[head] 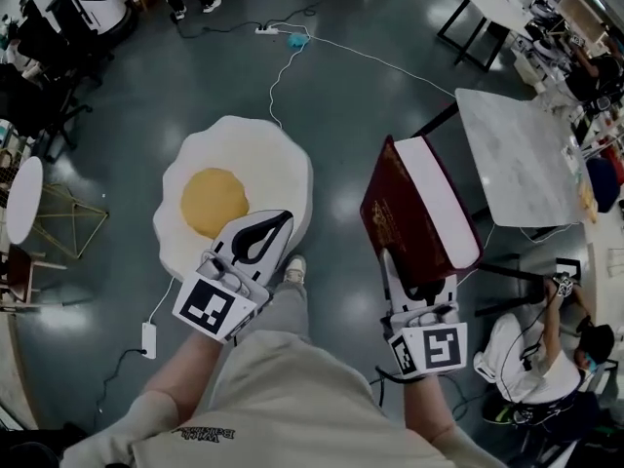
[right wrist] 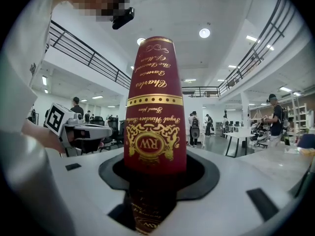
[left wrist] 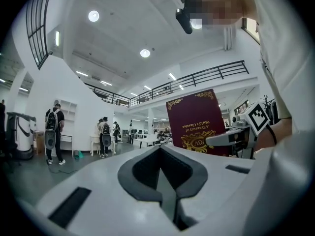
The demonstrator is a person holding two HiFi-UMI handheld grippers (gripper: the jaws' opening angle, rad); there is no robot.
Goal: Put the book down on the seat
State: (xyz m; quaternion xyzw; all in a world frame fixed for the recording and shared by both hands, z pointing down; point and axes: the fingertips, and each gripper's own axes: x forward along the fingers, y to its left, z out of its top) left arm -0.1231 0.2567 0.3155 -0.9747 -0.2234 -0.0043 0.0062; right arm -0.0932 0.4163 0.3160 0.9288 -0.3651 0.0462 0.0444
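A thick dark red book (head: 414, 217) with gold lettering stands upright in the air, clamped at its lower end in my right gripper (head: 405, 281). The right gripper view shows its spine (right wrist: 155, 107) rising from between the jaws of the right gripper (right wrist: 155, 181), which is shut on it. The seat (head: 263, 159), a white fried-egg-shaped stool with a yellow yolk, stands on the floor left of the book. My left gripper (head: 255, 237) hovers over the seat's near edge, jaws together and empty. In the left gripper view, the book (left wrist: 194, 122) shows beyond my left gripper (left wrist: 167, 181).
A white marble-look table (head: 517, 154) stands to the right of the book, with dark chair legs below it. White cables and a power strip (head: 148, 339) lie on the grey floor. A person (head: 536, 359) crouches at lower right. A small round table (head: 24, 198) is at the left.
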